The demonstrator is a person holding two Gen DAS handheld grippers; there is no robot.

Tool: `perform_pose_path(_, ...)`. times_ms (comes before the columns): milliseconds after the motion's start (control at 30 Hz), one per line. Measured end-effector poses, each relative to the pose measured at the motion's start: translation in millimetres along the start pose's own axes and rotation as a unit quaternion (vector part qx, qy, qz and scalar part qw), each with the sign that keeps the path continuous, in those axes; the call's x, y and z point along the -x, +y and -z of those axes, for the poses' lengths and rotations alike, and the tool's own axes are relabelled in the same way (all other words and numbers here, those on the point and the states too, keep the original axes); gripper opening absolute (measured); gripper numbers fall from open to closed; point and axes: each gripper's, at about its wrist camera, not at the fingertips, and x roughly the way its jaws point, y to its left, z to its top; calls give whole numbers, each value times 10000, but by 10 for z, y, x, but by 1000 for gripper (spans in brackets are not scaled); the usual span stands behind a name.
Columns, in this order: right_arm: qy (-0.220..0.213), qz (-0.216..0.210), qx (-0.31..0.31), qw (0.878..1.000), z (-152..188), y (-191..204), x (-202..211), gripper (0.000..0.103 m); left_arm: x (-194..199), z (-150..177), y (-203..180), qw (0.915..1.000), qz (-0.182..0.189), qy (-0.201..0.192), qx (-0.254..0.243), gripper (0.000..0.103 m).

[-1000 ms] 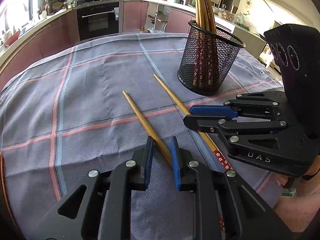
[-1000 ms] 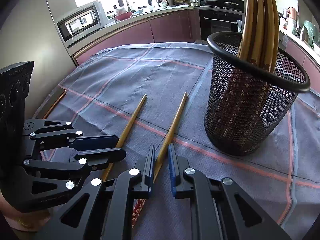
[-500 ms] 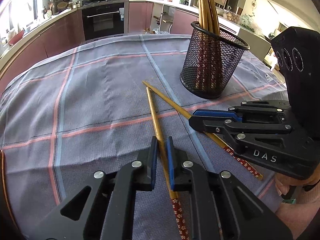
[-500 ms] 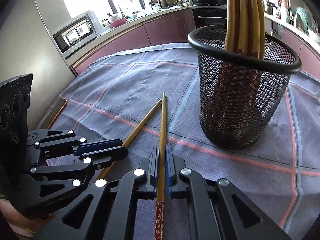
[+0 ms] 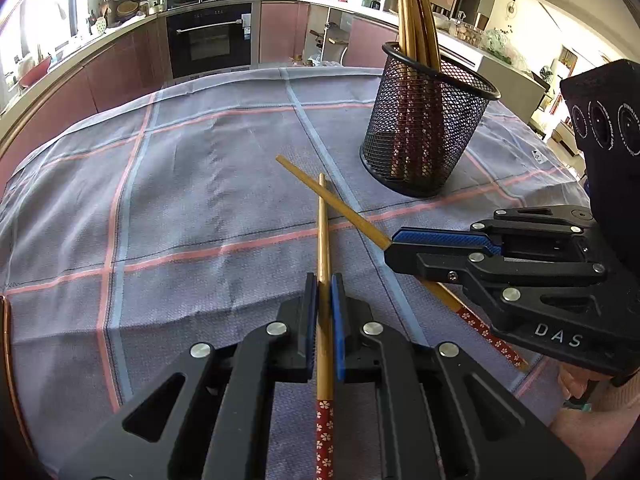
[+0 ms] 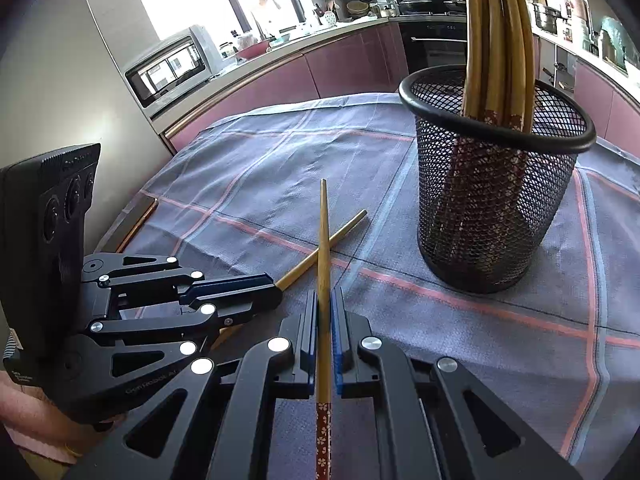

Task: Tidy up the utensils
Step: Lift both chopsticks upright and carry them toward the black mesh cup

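Observation:
My left gripper [image 5: 324, 280] is shut on a wooden chopstick [image 5: 322, 232] with a red flowered end, held above the cloth. My right gripper [image 6: 325, 294] is shut on a second such chopstick [image 6: 323, 236], lifted too. The two chopsticks cross in both views. The right gripper [image 5: 390, 246] shows at the right of the left wrist view with its chopstick [image 5: 320, 196]. The left gripper [image 6: 276, 294] shows at the left of the right wrist view with its chopstick [image 6: 332, 236]. A black mesh holder [image 5: 424, 132] [image 6: 492, 204] stands upright beyond them, with several chopsticks inside.
A grey-blue checked cloth [image 5: 192, 200] [image 6: 260, 172] covers the table. The table's wooden edge [image 6: 138, 220] runs at the left. Kitchen cabinets and an oven [image 5: 210, 40] stand behind.
Both grippers closed on the chopsticks lying on the cloth and lifted them. The chopsticks swung from lying side by side to crossing each other. The holder has not moved.

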Motion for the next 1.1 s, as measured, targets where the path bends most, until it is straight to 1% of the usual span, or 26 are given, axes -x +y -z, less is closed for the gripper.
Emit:
perform_pose_path(333,128,137,69,9998,16,12,-77,6,-12,-5,-19,9998,-43,49,-200,11)
perform_pose_path(433,128,197,149,9996,9,42,-99,6,-27,-18,-20,9998,-53,30,-214,11)
perform_pose_path(533,115,228,177,9995,8,50,-109,6,-38,-28,-33,9997,-90,25,-217,8)
perform_pose_path(733,38,215,102,9997,18,41,-107,6,-30,-25,-44,9998,-128,7,-146,8)
perform_pose_path(1100,-235,139,66,9996,19,-11,65,6,30,-28,-31,9999,-66,-55,-92,8)
